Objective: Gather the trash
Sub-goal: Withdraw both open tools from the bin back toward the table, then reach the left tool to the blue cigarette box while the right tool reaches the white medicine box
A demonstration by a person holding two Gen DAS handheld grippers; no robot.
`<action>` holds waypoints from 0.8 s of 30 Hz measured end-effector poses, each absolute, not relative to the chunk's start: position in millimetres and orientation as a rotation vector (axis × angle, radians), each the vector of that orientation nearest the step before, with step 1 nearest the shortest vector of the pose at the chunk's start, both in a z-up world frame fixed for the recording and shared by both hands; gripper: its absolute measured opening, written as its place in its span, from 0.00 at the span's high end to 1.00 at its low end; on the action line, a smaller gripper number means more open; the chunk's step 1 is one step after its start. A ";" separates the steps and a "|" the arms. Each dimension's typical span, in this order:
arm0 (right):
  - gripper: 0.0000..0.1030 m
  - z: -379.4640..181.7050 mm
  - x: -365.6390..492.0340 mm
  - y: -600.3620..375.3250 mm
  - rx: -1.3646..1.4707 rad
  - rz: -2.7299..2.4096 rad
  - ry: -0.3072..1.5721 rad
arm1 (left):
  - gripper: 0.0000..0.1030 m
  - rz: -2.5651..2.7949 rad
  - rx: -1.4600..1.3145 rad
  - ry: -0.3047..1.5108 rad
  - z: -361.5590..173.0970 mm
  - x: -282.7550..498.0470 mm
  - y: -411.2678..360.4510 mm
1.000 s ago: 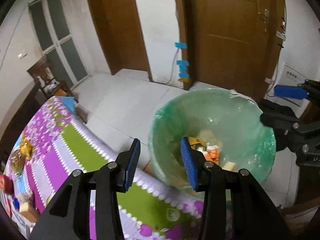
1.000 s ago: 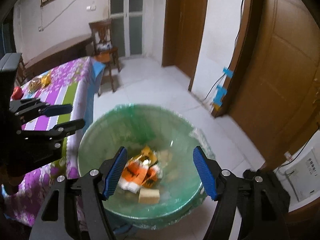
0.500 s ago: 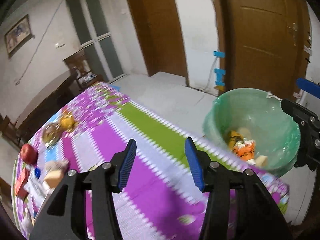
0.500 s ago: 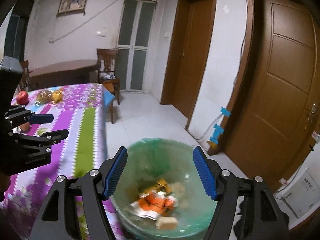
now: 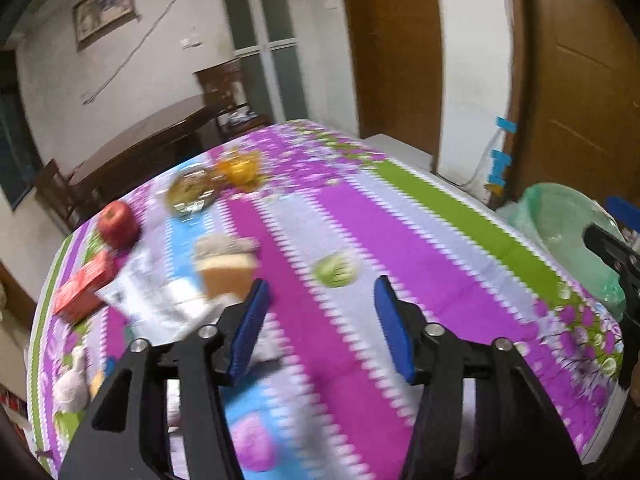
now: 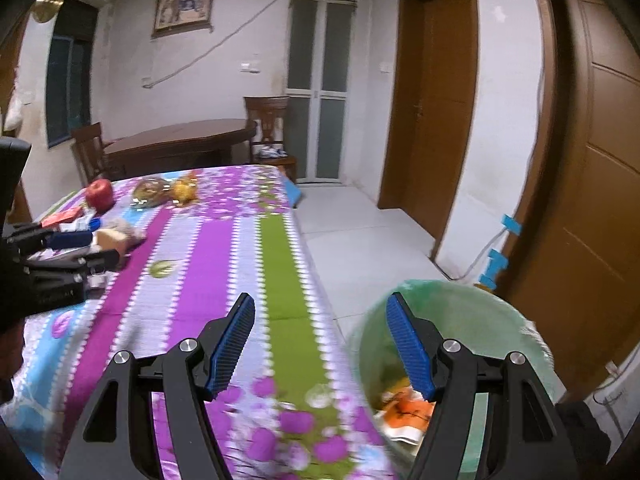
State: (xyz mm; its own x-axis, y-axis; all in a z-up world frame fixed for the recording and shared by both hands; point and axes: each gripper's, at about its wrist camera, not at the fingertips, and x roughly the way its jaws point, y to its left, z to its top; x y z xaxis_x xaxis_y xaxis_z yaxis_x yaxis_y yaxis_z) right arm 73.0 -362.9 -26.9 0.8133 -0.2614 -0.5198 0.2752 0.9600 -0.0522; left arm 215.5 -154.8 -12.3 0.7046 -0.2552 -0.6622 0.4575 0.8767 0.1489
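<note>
Several scraps lie on the table's (image 5: 420, 240) left part: a red box (image 5: 82, 286), white paper (image 5: 156, 300), and a tan block (image 5: 228, 276) just ahead of the left gripper (image 5: 320, 320), whose jaws stand apart and empty. Best, I think, to drop low, straddle the block squarely, then close. The apple (image 5: 119, 223) is likely not trash. Farther right, the right gripper (image 6: 322, 344), also apart and empty, hovers by the bin (image 6: 480, 308), which holds orange wrappers (image 6: 404, 408).
</note>
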 end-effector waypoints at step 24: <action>0.32 -51.5 75.6 -327.0 0.106 -0.131 0.628 | 0.39 -0.586 0.216 0.901 -0.8 207.3 -46.4</action>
